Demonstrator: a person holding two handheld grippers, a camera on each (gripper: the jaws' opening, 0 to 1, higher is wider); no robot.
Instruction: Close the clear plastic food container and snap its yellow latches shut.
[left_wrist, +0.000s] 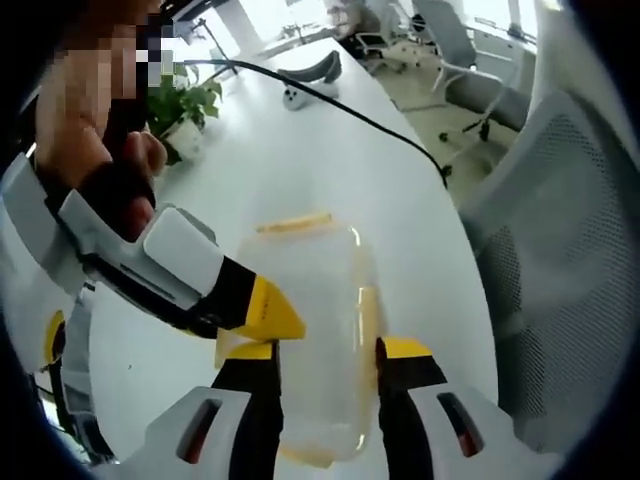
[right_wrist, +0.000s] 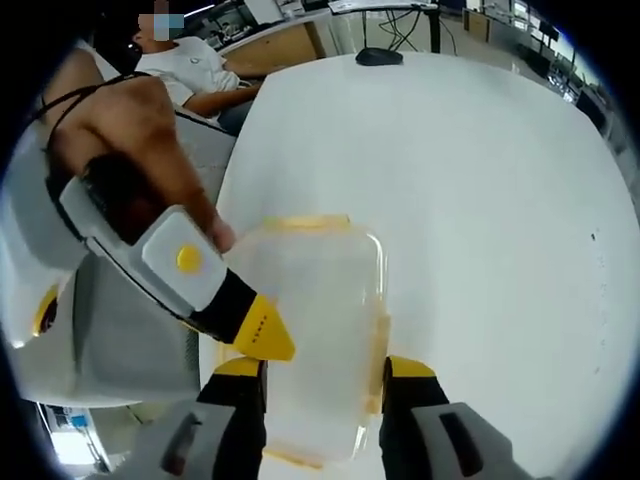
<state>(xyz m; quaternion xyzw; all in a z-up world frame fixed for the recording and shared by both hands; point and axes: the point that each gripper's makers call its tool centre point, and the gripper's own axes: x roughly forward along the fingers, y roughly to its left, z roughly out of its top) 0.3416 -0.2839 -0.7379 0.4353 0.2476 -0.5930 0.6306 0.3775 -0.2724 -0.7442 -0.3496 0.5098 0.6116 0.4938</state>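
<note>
The clear plastic container (left_wrist: 315, 330) lies on the white table (left_wrist: 300, 170) with its lid on. A yellow latch (left_wrist: 295, 222) sits at its far end and another (left_wrist: 368, 320) along its right side. My left gripper (left_wrist: 328, 355) is open, its yellow-tipped jaws wide apart on either side of the container's near end. The right gripper (left_wrist: 275, 315) comes in from the left, its tip at the container's left edge. In the right gripper view the container (right_wrist: 310, 320) lies between my right gripper's (right_wrist: 325, 372) open jaws, and the left gripper (right_wrist: 268, 338) touches its left rim.
A potted plant (left_wrist: 185, 110), a black cable (left_wrist: 340, 105) and a small white device (left_wrist: 290, 97) lie farther along the table. A grey mesh chair (left_wrist: 560, 250) stands at the right edge. A black mouse (right_wrist: 378, 56) sits at the far end, and a person (right_wrist: 185, 65) sits beyond.
</note>
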